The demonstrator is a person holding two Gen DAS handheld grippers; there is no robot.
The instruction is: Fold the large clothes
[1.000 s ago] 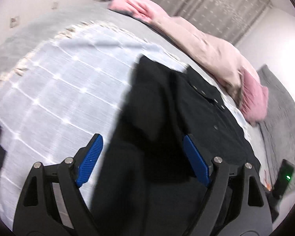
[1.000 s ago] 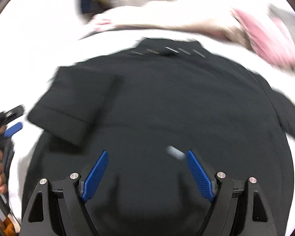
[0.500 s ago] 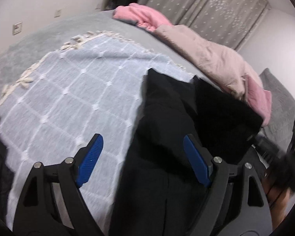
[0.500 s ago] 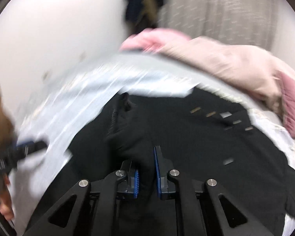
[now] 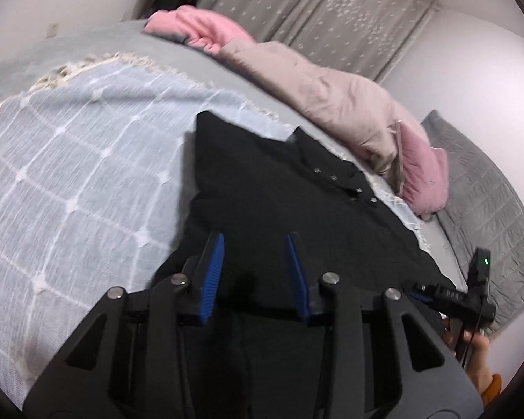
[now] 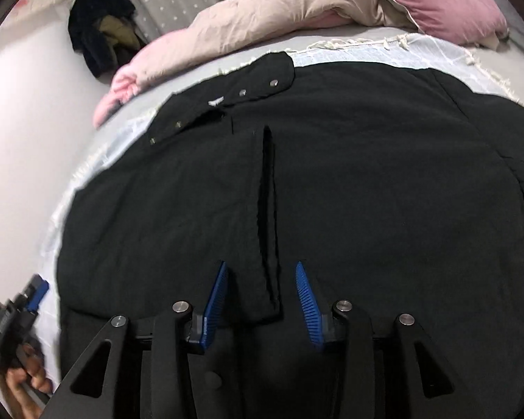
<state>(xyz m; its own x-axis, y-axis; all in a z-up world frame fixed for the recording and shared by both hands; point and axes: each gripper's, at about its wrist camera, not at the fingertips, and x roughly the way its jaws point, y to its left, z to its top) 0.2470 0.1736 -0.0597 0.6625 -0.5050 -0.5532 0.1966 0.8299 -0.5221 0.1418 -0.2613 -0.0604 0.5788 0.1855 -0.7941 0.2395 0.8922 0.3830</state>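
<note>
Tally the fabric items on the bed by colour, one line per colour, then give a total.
Black: 1, the black shirt
Pale blue: 1, the checked throw
Beige and pink: 1, the duvet
Pink: 1, the pillow
Grey: 1, the grey quilt
Total: 5

The left wrist camera sits low behind its own jaws and looks forward over the bed, close above the black buttoned garment, toward the grey patterned curtain on the far wall. The right wrist camera looks from higher, more down on the same garment, which fills most of its view. Both views share the garment, the pale blue checked blanket under it and the rumpled pink duvet behind.
</note>
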